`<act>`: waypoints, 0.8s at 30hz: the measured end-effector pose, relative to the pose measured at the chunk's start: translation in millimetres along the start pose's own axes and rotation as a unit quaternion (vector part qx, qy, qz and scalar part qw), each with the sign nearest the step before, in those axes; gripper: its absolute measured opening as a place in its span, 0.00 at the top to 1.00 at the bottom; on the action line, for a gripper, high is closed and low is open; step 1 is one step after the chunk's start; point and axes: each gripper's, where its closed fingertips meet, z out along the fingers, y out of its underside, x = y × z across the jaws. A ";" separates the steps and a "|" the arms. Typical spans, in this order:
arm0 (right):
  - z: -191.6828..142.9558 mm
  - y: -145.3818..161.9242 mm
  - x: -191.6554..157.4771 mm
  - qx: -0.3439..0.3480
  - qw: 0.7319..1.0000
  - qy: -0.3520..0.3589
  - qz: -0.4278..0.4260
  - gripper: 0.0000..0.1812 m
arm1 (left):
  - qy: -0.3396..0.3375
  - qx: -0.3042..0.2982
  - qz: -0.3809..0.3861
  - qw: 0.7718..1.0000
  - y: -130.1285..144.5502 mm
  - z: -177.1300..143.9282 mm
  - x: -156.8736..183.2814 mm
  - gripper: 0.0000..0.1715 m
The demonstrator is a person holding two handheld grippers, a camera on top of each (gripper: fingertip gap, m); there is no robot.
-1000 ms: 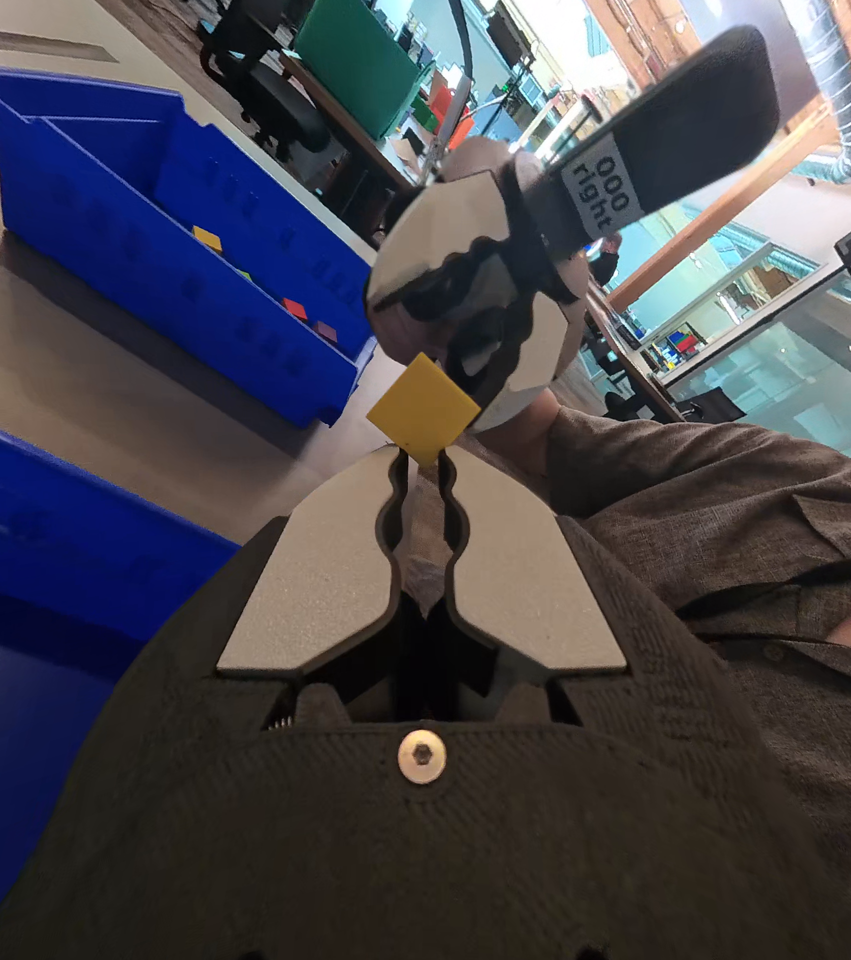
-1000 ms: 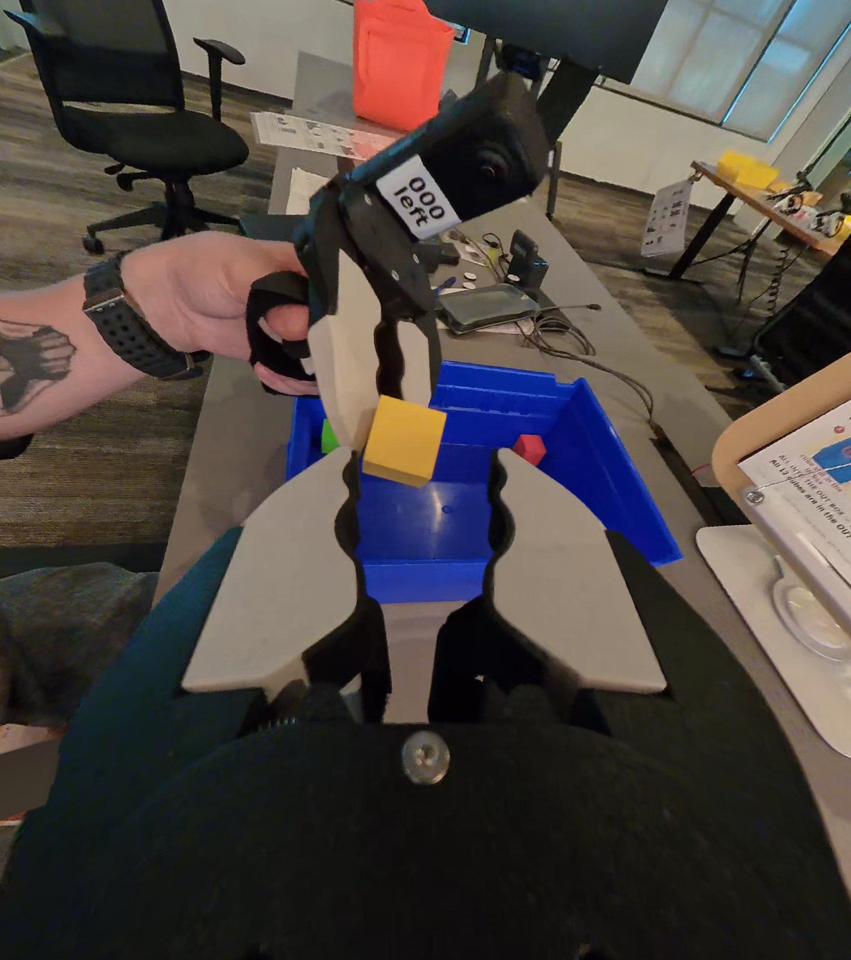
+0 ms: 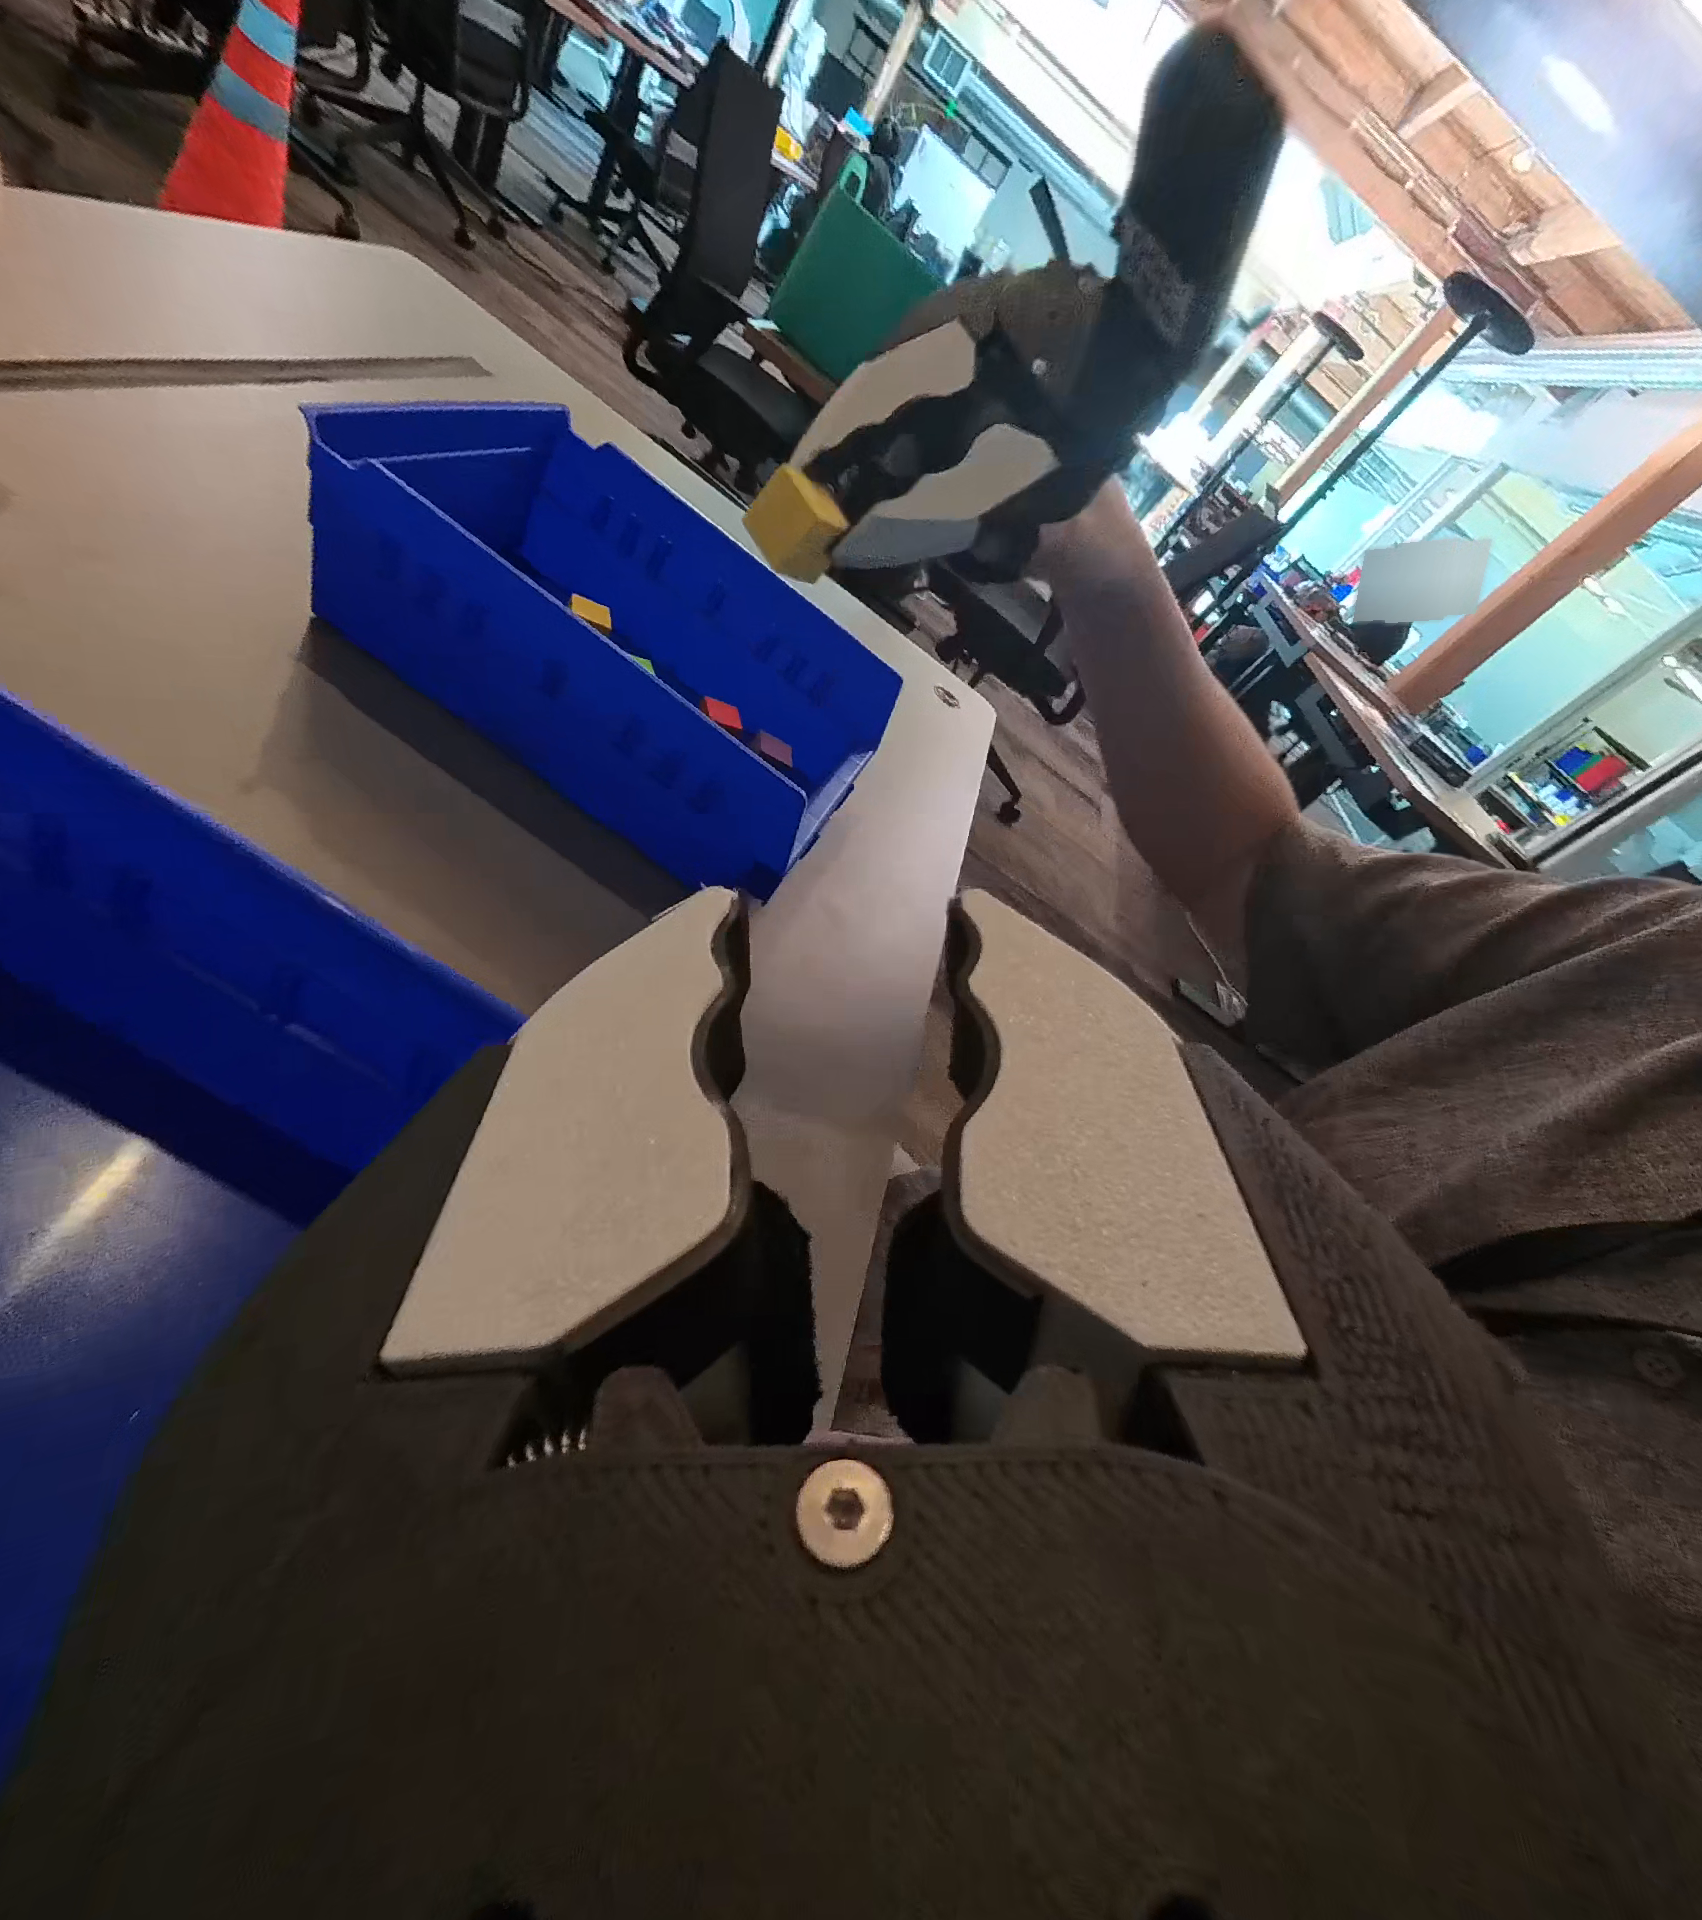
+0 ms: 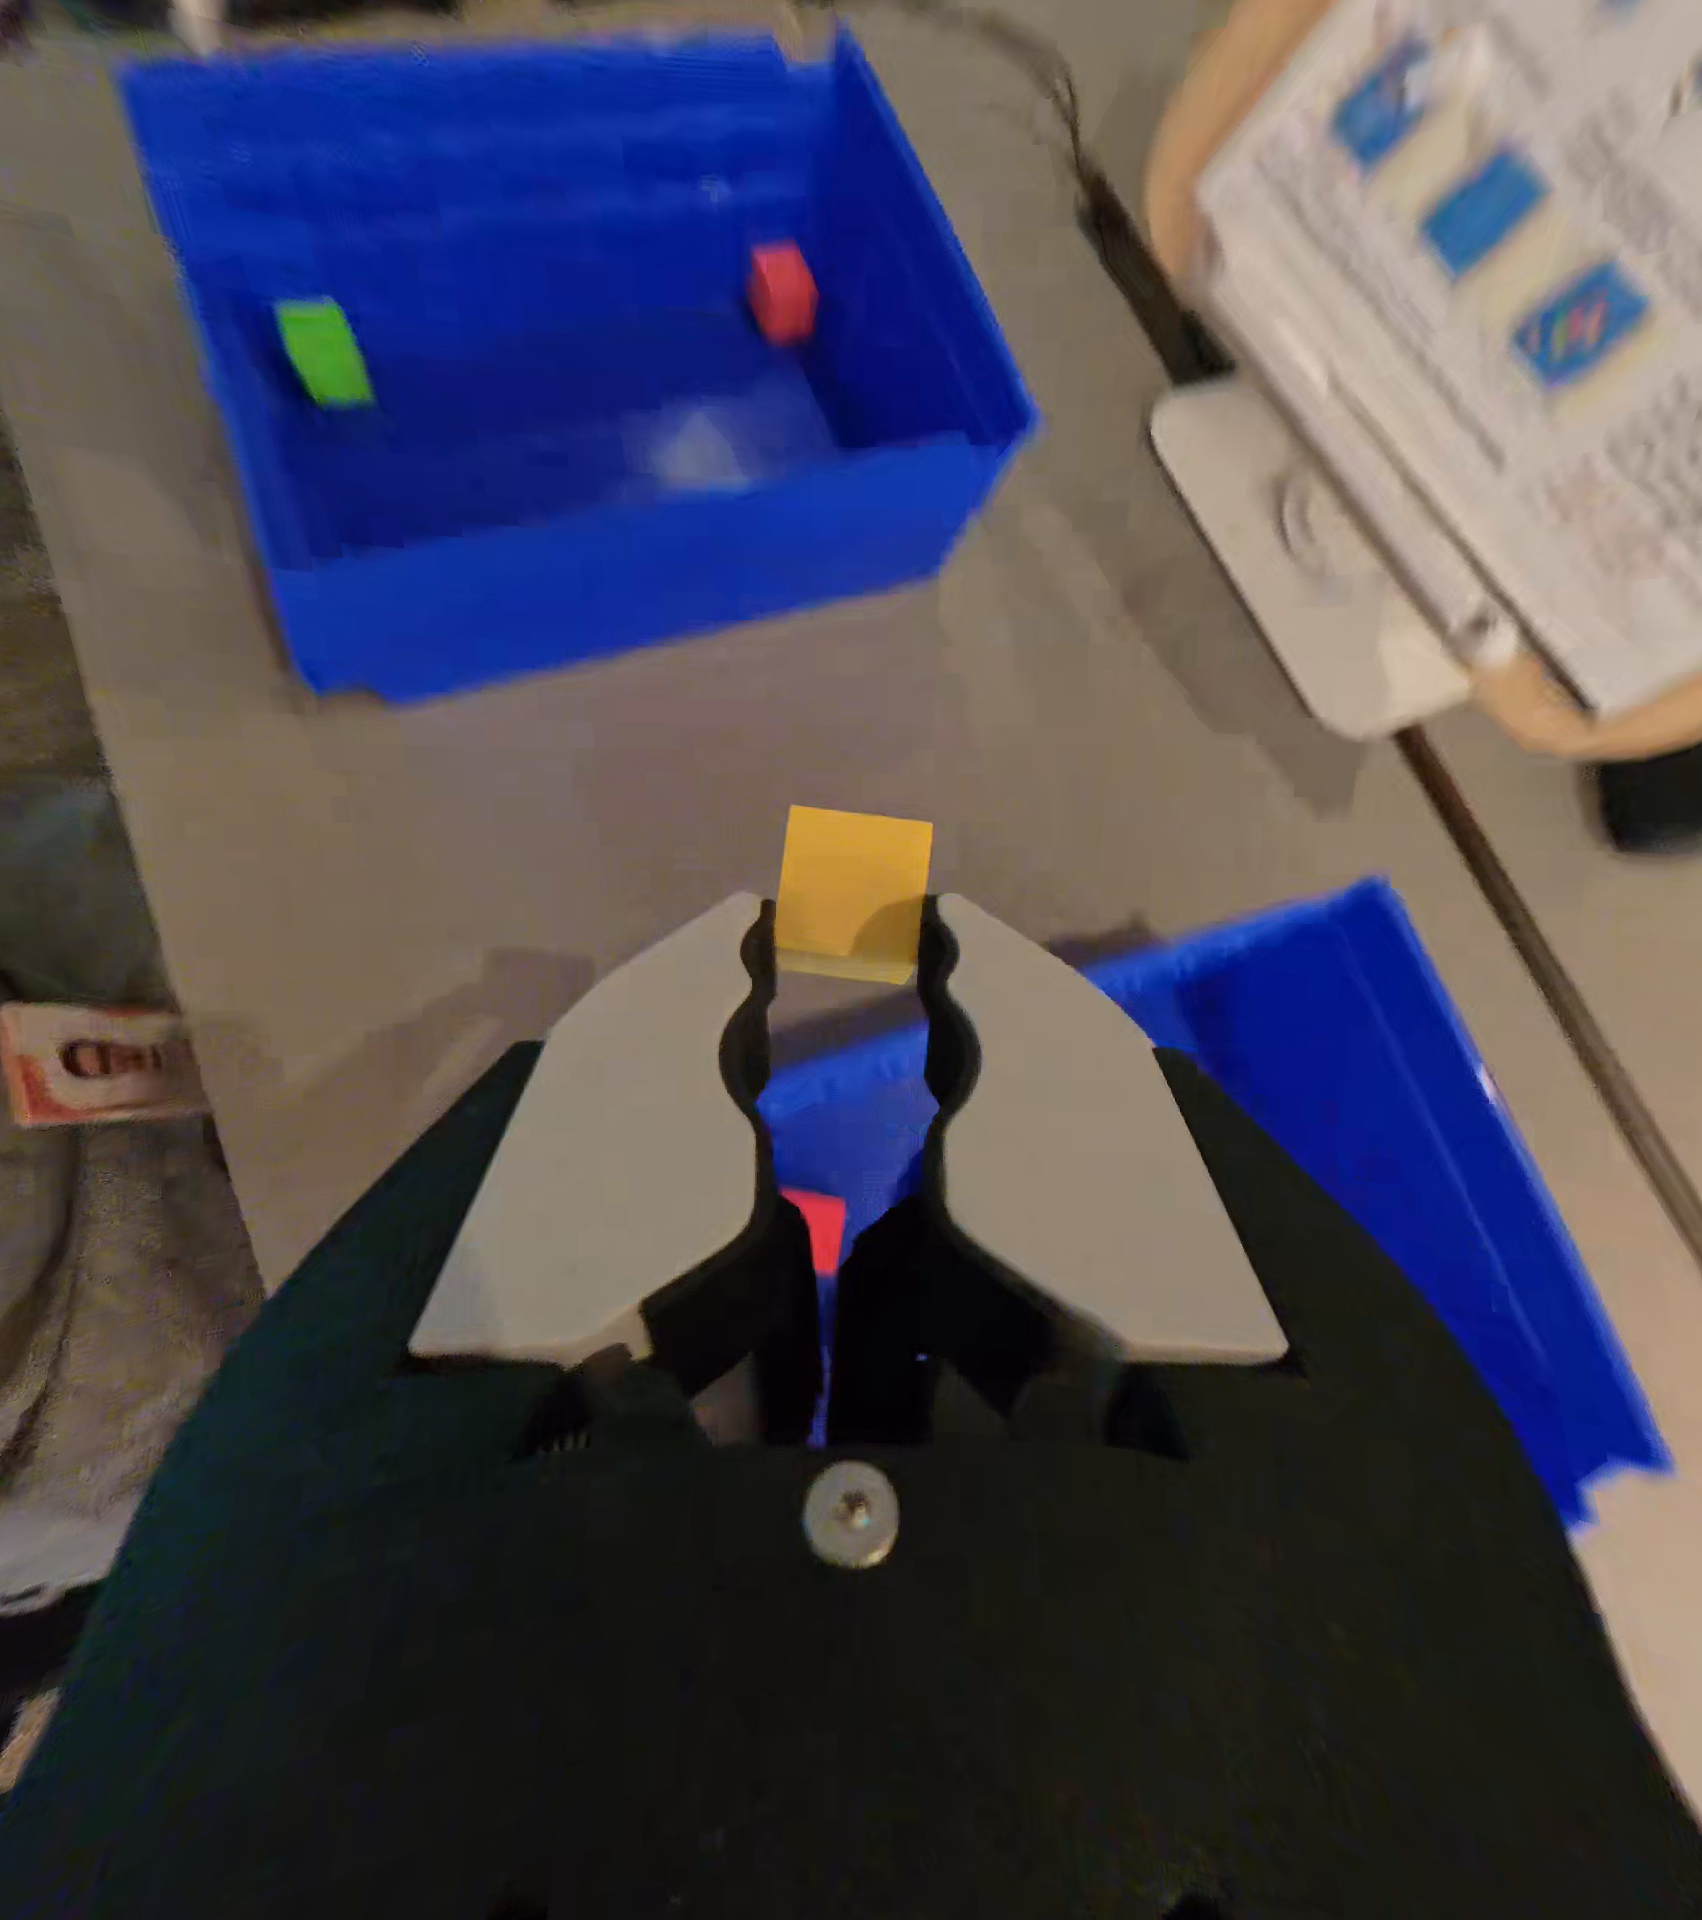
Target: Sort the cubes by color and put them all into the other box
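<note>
While right gripper (image 4: pixel 849 914) clamps yellow cube (image 4: pixel 852 883), left gripper (image 3: pixel 847 914) apart, blue bin (image 4: pixel 618 582) holding green cube (image 4: pixel 322 351), red cube (image 4: pixel 781 291)

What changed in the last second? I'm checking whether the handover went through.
The yellow block went from the left gripper to the right gripper: the left let go and now stands open and empty, while the right has shut on the block and carried it away, above the table between the two blue bins. The small blocks in the far bin lie as before.

Right wrist view: bin (image 4: pixel 618 582) at 11 o'clock on surface (image 4: pixel 535 810), holding two cubes; second bin (image 4: pixel 1429 1122) at 4 o'clock.
</note>
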 end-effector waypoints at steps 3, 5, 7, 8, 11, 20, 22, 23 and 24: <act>-2.3 49.9 19.9 -0.056 0.997 0.028 0.039 0.85 | -0.008 0.005 -0.001 1.000 -2.9 -9.4 0.7 0.79; 2.7 84.2 27.3 -0.090 0.993 0.035 0.072 0.85 | -0.013 0.022 0.004 1.000 -7.8 -14.5 2.0 0.79; 13.5 113.8 28.7 -0.116 0.987 0.030 0.105 0.85 | -0.011 0.028 0.005 1.000 -10.2 -16.3 3.2 0.79; 20.0 127.1 28.3 -0.130 0.984 0.028 0.116 0.85 | -0.010 0.027 0.005 1.000 -10.1 -16.1 3.3 0.79; 39.6 162.7 25.1 -0.177 0.975 0.019 0.132 0.85 | -0.011 0.021 0.003 1.000 -7.5 -14.0 2.7 0.79; 69.8 191.2 20.6 -0.212 0.966 0.002 0.149 0.85 | -0.032 0.027 0.000 0.999 -8.2 -22.2 -7.0 0.79; 69.8 190.7 22.2 -0.208 0.966 0.004 0.156 0.85 | -0.033 0.032 -0.001 0.999 -9.0 -25.1 -8.5 0.79; 69.2 191.7 23.6 -0.209 0.965 0.006 0.158 0.85 | -0.034 0.033 -0.001 0.999 -9.4 -26.3 -8.8 0.79; 68.6 193.2 25.0 -0.210 0.965 0.010 0.158 0.85 | -0.034 0.034 0.000 0.999 -9.8 -27.2 -9.1 0.79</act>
